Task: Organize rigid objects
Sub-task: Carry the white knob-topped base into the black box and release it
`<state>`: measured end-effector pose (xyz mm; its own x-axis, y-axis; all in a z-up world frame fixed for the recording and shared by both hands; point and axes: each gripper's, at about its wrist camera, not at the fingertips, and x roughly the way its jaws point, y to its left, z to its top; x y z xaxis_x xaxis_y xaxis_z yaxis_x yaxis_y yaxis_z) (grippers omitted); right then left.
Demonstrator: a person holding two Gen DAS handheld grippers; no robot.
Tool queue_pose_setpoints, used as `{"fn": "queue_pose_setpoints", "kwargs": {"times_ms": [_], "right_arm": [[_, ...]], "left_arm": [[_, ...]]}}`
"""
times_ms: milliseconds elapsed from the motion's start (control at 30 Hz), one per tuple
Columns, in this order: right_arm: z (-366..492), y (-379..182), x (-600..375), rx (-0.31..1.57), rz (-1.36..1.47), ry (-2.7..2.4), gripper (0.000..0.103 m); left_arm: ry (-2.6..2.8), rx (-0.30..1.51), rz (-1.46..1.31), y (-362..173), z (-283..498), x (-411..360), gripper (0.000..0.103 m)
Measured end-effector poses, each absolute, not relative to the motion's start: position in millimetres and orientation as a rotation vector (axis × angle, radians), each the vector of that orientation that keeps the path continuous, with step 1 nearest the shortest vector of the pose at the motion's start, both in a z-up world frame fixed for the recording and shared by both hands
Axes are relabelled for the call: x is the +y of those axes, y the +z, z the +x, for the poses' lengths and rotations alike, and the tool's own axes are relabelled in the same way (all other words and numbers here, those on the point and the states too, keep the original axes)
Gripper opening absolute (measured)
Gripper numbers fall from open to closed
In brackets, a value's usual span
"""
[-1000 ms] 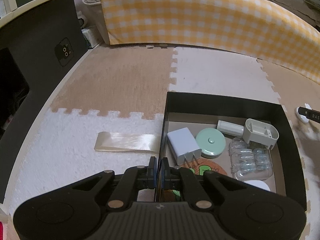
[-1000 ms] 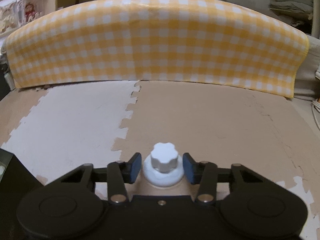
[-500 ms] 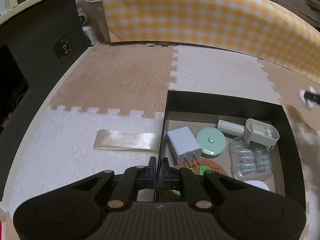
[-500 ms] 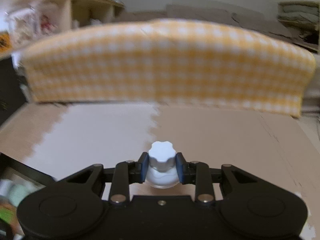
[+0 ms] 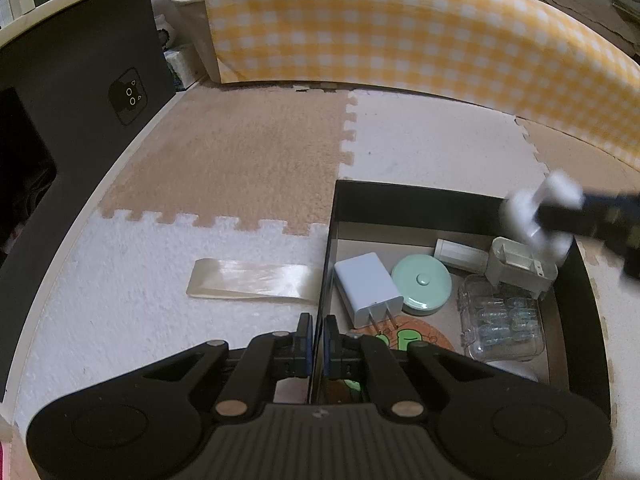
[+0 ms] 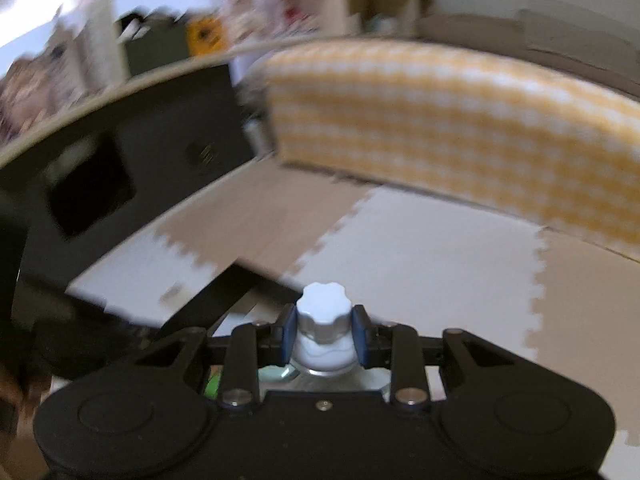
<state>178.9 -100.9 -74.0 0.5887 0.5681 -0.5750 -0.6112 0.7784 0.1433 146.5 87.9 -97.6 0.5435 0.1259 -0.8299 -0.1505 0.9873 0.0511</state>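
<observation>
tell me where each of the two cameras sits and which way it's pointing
Left wrist: on the left gripper, looking down and forward into the black open box; its fingers pinch the box's left wall.
Right wrist: on the right gripper, facing the yellow checked cushion; its fingers clamp the small white bottle with a scalloped cap.
Shared: the bottle, box, cushion and foam floor mats.

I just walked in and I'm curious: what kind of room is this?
Most likely a home living or play room. The floor is foam puzzle mats, a yellow gingham cushion lies along the far edge, and a black box holds household bits such as a charger.
</observation>
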Motion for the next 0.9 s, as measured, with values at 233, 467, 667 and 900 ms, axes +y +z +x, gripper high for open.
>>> {"fn": "queue_pose_setpoints", "kwargs": {"times_ms": [233,467,667,900], "right_arm": [[165.3,-92.1,-74.7,0.721,-0.133,0.760,0.030],[156.6,-106.8,-54.4,0.764,-0.185,0.782,0.030],[161.1,-110.9,-52.0,0.800,-0.131,0.773,0.041],[158.9,-110.6,-51.2,0.821,-0.134,0.765,0.055]], "left_arm": [[0.163,0.984,-0.024,-97.7,146.1,87.7,0.004],[0.162,0.985,-0.026,-97.7,146.1,87.6,0.004],[0.160,0.986,-0.027,-97.9,145.9,87.1,0.004],[0.158,0.988,-0.030,-97.8,145.7,87.2,0.004]]}}
